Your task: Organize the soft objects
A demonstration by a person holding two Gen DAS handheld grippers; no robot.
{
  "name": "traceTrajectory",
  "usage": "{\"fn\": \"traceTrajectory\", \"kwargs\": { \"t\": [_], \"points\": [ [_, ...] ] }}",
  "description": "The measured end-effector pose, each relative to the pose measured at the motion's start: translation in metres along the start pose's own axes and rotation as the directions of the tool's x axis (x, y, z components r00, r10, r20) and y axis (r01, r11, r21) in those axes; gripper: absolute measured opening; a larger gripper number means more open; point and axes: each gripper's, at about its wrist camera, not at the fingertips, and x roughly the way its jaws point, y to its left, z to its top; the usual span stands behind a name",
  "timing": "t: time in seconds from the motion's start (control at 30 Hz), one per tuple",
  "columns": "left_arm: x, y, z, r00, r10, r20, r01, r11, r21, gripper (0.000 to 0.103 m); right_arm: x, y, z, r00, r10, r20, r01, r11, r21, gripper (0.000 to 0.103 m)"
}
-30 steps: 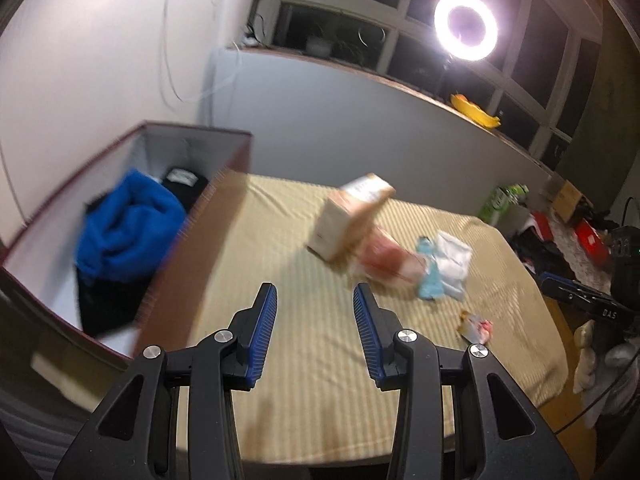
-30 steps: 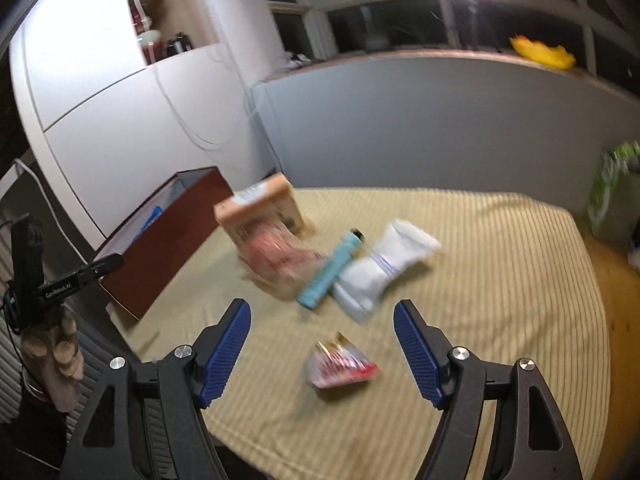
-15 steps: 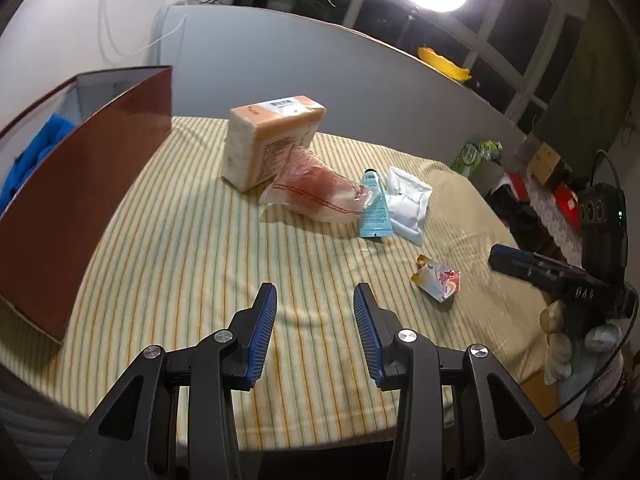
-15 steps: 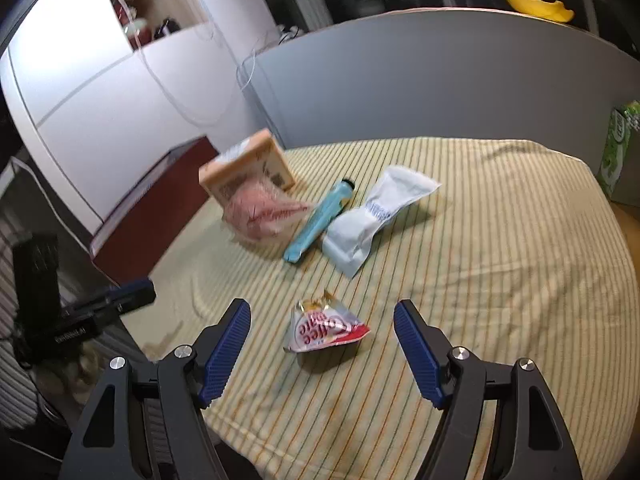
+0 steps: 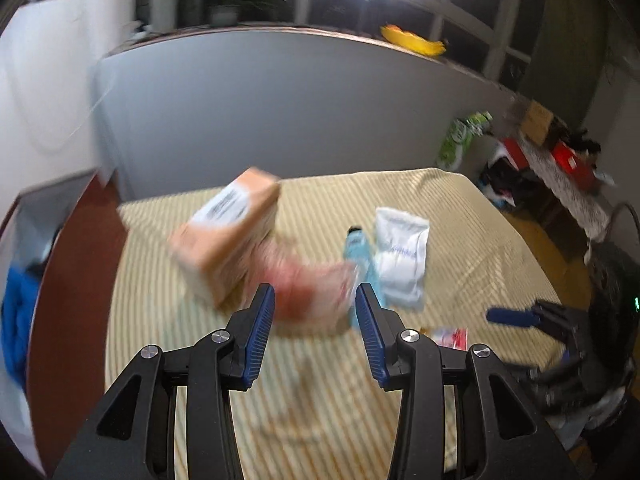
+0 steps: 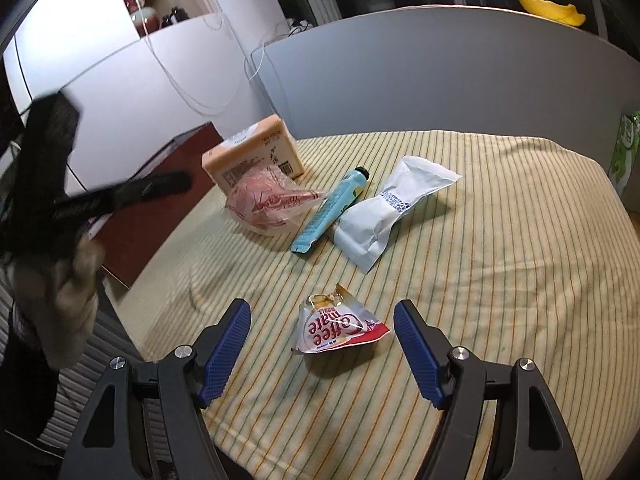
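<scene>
Several soft packs lie on the striped yellow cloth [image 6: 500, 272]. My right gripper [image 6: 322, 342] is open and empty, low over the cloth, with a Coffee-mate sachet [image 6: 338, 326] between its fingers. Beyond lie a white pouch [image 6: 384, 216], a blue tube [image 6: 334, 208], a pink-red bag [image 6: 268, 204] and an orange pack [image 6: 252, 156]. My left gripper [image 5: 314, 330] is open and empty, hovering in front of the pink-red bag [image 5: 308, 292], blurred. The orange pack [image 5: 228, 236], blue tube [image 5: 358, 252] and white pouch [image 5: 400, 256] lie behind.
A brown-walled box [image 5: 68, 280] with blue cloth [image 5: 16, 320] inside stands at the left edge. A grey partition [image 6: 440, 80] backs the table. The right gripper's fingers [image 5: 516, 316] show at right in the left wrist view. Clutter lies on the floor at right.
My left gripper has swung right and moved toward the pink-red bag. My right gripper has dropped closer around the sachet.
</scene>
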Motion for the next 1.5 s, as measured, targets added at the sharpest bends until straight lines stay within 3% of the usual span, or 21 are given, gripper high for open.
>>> {"fn": "traceTrajectory", "kwargs": {
  "t": [0.13, 0.23, 0.43, 0.7, 0.87, 1.07, 1.33, 1.5],
  "points": [
    [0.03, -0.007, 0.034, 0.995, -0.05, -0.089, 0.052, 0.999, 0.015, 0.04, -0.009, -0.003, -0.005, 1.0, -0.01, 0.012, 0.009, 1.0, 0.012, 0.071],
    [0.058, -0.015, 0.048, 0.99, -0.01, -0.143, 0.017, 0.999, 0.044, 0.04, -0.018, -0.007, -0.01, 1.0, -0.018, 0.022, 0.017, 0.999, 0.03, 0.071],
    [0.095, -0.017, 0.044, 0.973, 0.069, -0.221, -0.052, 0.995, 0.084, 0.015, -0.034, -0.018, -0.021, 0.999, -0.034, 0.039, 0.031, 0.998, 0.059, 0.071],
    [0.113, -0.015, 0.039, 0.946, 0.172, -0.276, -0.142, 0.982, 0.126, 0.015, -0.041, -0.029, -0.031, 0.998, -0.033, 0.049, 0.028, 0.995, 0.091, 0.071],
    [0.113, -0.011, 0.03, 0.932, 0.182, -0.312, -0.148, 0.98, 0.13, 0.015, -0.043, -0.029, -0.035, 0.999, -0.016, 0.049, 0.011, 0.996, 0.093, 0.071],
    [0.09, 0.001, 0.014, 0.935, 0.179, -0.306, -0.152, 0.982, 0.11, 0.015, -0.042, -0.023, -0.035, 0.999, 0.011, 0.053, -0.016, 0.995, 0.095, 0.071],
    [0.05, 0.021, -0.016, 0.957, 0.125, -0.263, -0.121, 0.992, 0.033, 0.015, -0.032, -0.011, -0.033, 0.999, 0.029, 0.032, -0.031, 0.997, 0.075, 0.071],
    [0.033, 0.039, -0.033, 0.963, 0.152, -0.224, -0.158, 0.987, -0.008, 0.015, -0.025, -0.006, -0.032, 1.0, 0.023, 0.017, -0.024, 0.998, 0.062, 0.071]
  ]
}}
